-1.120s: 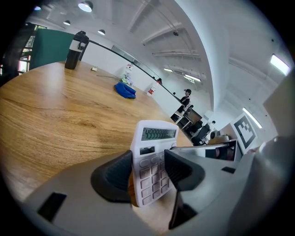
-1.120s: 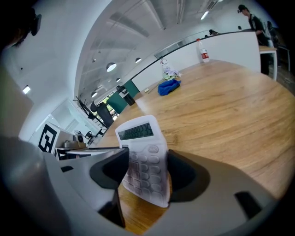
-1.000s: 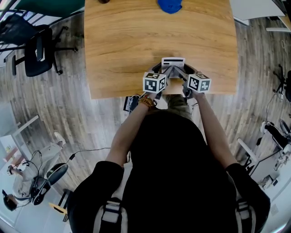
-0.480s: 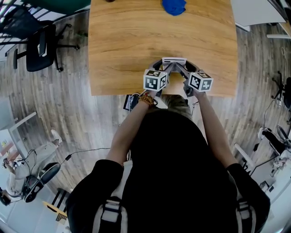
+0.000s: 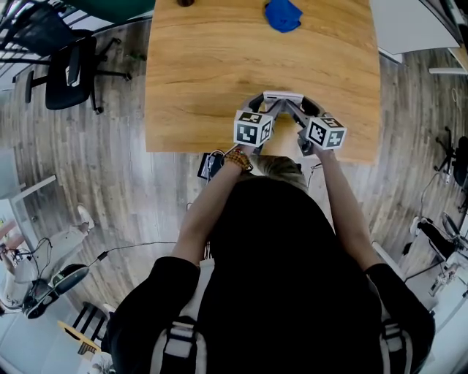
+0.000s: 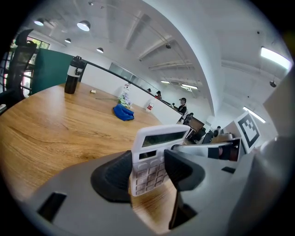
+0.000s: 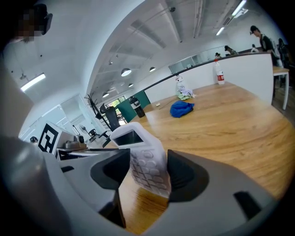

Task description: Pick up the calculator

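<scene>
Left tongs [image 6: 150, 170] and right tongs [image 7: 148, 173] both pinch the calculator [image 6: 159, 138]. Uneven lifting could twist it loose onto the counter [image 5: 205, 66].

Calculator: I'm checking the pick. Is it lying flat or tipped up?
Tipped up: the calculator, display end high, is clamped by the left gripper and the right gripper.

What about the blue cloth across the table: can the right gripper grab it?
Probably not yet: the right gripper is shut on the calculator, which the left gripper also holds. The table between it and the blue cloth is bare.
</scene>
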The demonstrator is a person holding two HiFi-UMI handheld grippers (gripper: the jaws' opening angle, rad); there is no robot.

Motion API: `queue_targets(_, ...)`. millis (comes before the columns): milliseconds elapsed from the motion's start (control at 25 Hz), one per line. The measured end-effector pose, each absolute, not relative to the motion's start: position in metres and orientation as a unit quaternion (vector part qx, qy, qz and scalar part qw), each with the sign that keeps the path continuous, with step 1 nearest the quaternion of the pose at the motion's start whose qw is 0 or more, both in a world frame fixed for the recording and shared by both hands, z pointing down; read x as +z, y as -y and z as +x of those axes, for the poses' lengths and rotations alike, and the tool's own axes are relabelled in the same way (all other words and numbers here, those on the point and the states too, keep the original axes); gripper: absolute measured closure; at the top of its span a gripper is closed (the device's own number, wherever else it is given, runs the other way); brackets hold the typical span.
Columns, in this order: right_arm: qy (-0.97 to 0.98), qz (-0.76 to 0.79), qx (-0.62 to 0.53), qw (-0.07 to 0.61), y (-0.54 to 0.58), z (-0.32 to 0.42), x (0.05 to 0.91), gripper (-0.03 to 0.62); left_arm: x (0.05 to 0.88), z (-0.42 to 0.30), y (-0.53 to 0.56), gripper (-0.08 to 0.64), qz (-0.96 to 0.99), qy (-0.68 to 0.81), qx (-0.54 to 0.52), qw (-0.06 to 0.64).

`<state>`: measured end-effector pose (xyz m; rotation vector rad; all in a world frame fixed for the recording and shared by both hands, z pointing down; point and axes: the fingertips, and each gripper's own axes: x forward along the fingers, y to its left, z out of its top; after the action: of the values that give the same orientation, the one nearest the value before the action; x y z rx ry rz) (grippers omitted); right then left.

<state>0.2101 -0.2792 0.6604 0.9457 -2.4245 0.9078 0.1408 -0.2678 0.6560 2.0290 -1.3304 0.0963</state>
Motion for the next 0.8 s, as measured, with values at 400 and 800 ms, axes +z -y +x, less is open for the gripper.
queue_targets(400, 0.883, 0.343, 0.281, 0.155, 0.287, 0.206, 0.621, 0.327, 0.612, 0.137, 0.274, 0.334, 0.800, 0.524, 0.034, 0.291)
queue_targets(800, 0.904, 0.333, 0.232, 0.130, 0.299, 0.208, 0.574, 0.337, 0.551, 0.141, 0.295, 0.334, 0.823, 0.532, 0.038, 0.197)
